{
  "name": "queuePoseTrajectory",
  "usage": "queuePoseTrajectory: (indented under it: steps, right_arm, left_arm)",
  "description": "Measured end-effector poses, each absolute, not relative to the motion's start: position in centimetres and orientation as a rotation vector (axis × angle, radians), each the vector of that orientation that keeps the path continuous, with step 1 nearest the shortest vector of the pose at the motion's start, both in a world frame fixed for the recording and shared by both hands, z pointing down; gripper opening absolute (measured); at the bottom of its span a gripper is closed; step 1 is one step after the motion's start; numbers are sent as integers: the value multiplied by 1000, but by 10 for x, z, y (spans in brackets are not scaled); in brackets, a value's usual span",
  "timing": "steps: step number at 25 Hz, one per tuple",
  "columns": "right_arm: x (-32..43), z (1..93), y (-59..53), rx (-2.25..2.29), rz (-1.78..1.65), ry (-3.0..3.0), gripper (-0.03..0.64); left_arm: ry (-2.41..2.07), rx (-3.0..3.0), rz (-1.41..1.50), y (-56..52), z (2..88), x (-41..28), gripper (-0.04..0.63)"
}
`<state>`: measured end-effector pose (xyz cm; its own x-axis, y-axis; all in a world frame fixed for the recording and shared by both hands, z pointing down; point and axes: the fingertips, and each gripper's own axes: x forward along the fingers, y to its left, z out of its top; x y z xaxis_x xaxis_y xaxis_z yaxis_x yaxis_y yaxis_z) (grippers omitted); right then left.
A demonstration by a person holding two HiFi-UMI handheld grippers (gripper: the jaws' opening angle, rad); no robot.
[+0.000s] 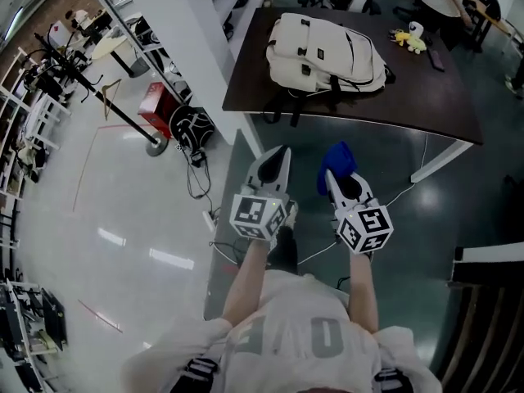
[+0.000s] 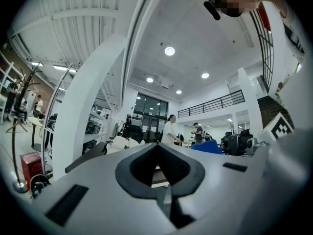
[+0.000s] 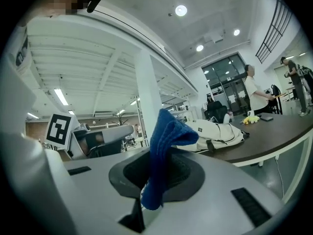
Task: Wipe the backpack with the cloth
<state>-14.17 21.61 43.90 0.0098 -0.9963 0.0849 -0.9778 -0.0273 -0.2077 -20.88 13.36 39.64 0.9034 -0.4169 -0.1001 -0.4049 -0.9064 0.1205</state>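
Head view: right claw [image 1: 333,178] grips cloth [image 1: 338,157], short of table edge [image 1: 352,125].

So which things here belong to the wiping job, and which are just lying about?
Job: cream backpack on the dark table; blue cloth, clamped in the right gripper.
Lying about: yellow toy, red box, black floor bag.

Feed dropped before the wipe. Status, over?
Right hand-held gripper shut on blue cloth. Left hand-held gripper shut, empty. Backpack on table ahead, not yet reached.
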Motion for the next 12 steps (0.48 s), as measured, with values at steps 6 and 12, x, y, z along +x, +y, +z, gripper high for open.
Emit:
queuePoseTrajectory:
  steps: [6, 12]
  right_arm:
    - [-88, 436, 77, -2166, -321, 2148, 41]
    - [-67, 418, -63, -2142, -320, 2217, 41]
  left_arm:
    - [-655, 2950, -229, 3, 395, -162, 3]
    - [-659, 2938, -178, -122, 397, -131, 3]
